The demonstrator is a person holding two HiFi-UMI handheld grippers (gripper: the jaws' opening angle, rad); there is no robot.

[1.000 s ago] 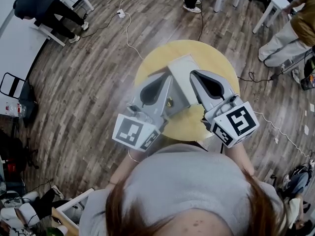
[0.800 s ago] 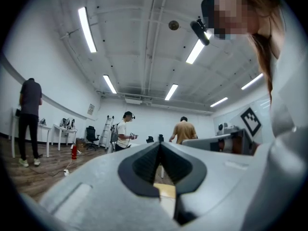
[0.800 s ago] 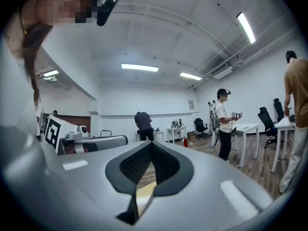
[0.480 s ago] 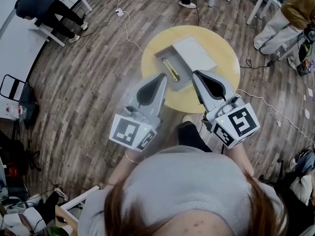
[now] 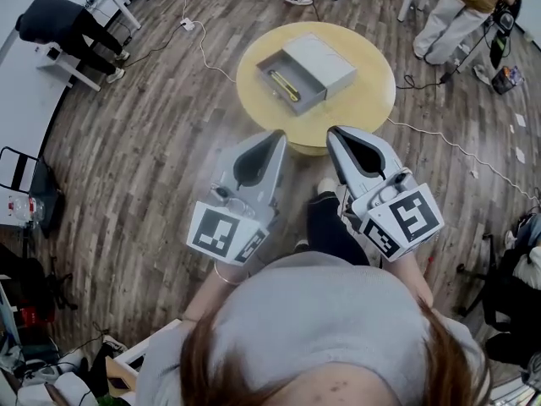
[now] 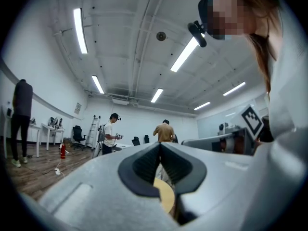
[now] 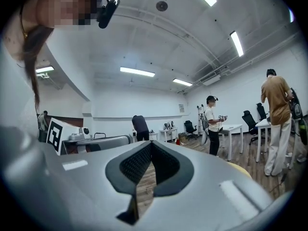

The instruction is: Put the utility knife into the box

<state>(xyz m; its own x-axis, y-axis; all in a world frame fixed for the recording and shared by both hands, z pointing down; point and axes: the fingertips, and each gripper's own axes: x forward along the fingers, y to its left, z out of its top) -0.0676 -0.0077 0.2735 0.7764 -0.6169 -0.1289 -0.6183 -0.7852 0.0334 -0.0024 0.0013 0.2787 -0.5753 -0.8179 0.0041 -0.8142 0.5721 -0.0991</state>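
**Examiner:** Where is the utility knife?

**Inspector:** The yellow utility knife (image 5: 284, 85) lies inside the grey box (image 5: 327, 56), in the open compartment on its left side. The knife rests at a slant along the compartment floor. Neither gripper touches it.

**Examiner:** And where is the box?

**Inspector:** It sits on the round yellow table (image 5: 363, 100), towards the far side of the top. The table stands on a wood-plank floor (image 5: 135, 159).

**Examiner:** What is the condition of the left gripper?

**Inspector:** The left gripper (image 5: 278, 135) has its jaws brought together at the tips, with nothing between them. The left gripper view shows only a patch of the yellow table top through the gap below the pads.

**Examiner:** And the right gripper?

**Inspector:** The right gripper (image 5: 335, 133) is likewise closed and empty. The right gripper view shows the pads meeting, with floor planks visible beneath them.

**Examiner:** How do they stand relative to the work?

**Inspector:** The person holds both grippers side by side, close to the body. In the head view their tips show at the table's near edge, well apart from the box.
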